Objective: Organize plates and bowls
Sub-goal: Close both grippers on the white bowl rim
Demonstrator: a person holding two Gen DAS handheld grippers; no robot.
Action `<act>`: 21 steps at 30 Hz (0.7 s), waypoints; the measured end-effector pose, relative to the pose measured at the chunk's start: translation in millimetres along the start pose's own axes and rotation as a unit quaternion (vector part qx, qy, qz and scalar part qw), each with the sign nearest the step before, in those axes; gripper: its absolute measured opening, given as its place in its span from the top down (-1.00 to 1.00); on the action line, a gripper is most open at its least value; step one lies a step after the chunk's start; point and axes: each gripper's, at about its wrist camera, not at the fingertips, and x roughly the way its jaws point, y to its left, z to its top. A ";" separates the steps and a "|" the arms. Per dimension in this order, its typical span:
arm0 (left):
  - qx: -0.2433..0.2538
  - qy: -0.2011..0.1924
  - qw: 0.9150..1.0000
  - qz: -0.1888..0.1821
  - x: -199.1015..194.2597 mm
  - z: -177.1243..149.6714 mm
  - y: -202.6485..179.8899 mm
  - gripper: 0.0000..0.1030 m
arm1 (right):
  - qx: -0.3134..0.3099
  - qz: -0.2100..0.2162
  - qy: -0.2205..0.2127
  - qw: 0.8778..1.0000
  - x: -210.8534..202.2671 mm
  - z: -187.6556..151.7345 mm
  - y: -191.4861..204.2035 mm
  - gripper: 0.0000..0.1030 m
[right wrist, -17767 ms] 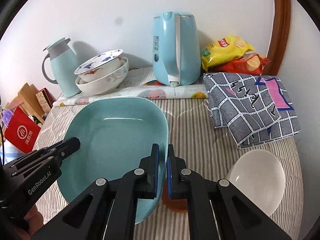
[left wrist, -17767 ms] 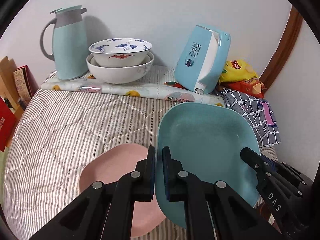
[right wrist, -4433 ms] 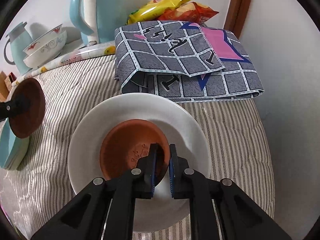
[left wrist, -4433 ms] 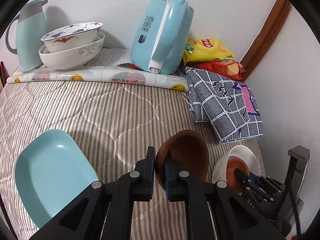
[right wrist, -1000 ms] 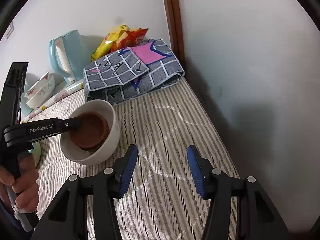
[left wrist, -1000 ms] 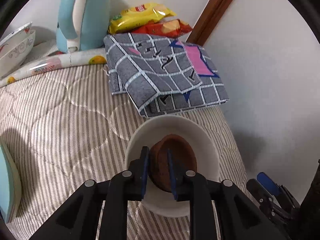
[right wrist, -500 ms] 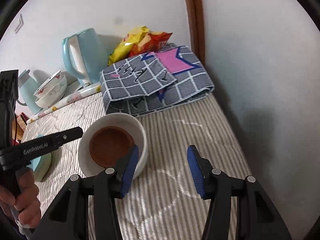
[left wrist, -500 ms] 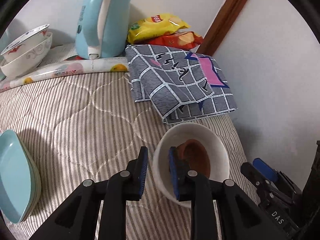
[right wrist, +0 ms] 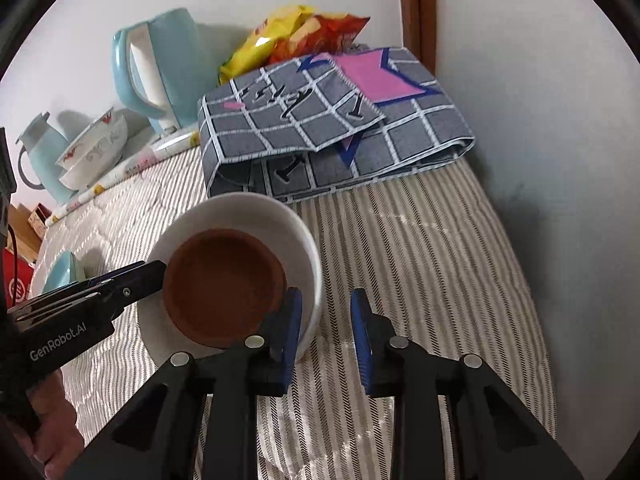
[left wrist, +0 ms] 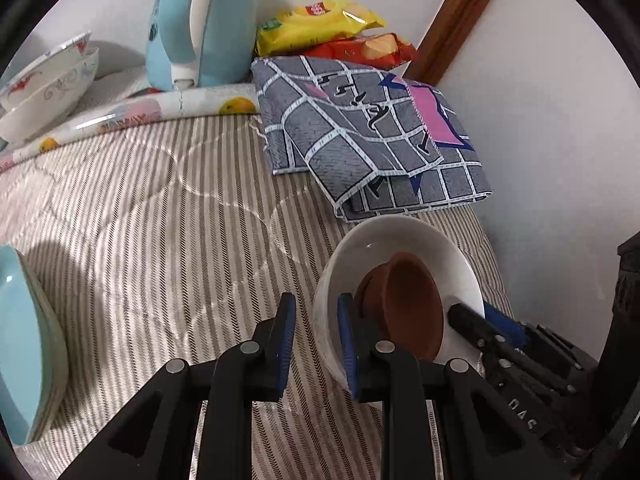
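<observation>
The white bowl, holding brown bowls, sits at 10 o'clock. Right gripper straddles its rim, fingers closing; left gripper likewise, not pinching. Step: lifting. Next: clamp firmly.

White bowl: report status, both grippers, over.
Left gripper astride white bowl rim, not clamped. Right gripper closing over opposite rim, pads not yet on. Brown dishes nested inside. Nothing blocking.
</observation>
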 end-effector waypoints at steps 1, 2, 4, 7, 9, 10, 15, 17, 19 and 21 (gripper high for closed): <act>0.000 0.002 1.000 0.000 1.5 -0.2 0.0 0.60 | -0.001 -0.003 0.005 1.000 2.8 0.6 1.5 0.49; 0.001 0.003 1.000 0.002 3.2 0.0 -0.5 0.60 | -0.001 -0.006 0.009 1.000 4.8 1.0 2.4 0.49; 0.003 0.002 1.000 0.009 6.4 1.1 -2.0 0.60 | -0.001 -0.011 0.017 1.000 8.3 2.5 2.8 0.49; 0.010 0.007 1.000 0.016 11.2 3.1 -4.5 0.60 | -0.009 -0.024 0.022 0.999 14.6 4.1 4.7 0.47; 0.014 0.010 1.000 0.019 13.9 4.5 -5.8 0.60 | -0.010 -0.029 0.026 0.999 16.9 4.7 5.8 0.47; 0.015 0.011 1.000 0.021 15.1 5.3 -6.2 0.60 | -0.008 -0.030 0.024 0.999 16.7 5.0 5.7 0.47; 0.024 0.019 0.999 0.022 22.8 8.1 -8.2 0.60 | -0.010 -0.034 0.015 0.999 17.2 6.1 4.2 0.42; 0.025 0.023 0.999 0.025 25.5 7.4 -8.7 0.60 | -0.012 -0.036 0.012 0.999 17.2 6.2 3.5 0.42; 0.022 0.020 0.999 0.023 25.7 7.9 -8.2 0.60 | -0.021 -0.037 0.010 0.999 17.6 6.7 4.5 0.42; 0.017 0.021 0.999 0.021 25.7 8.9 -7.4 0.59 | -0.024 -0.036 0.010 0.999 17.4 6.9 4.4 0.42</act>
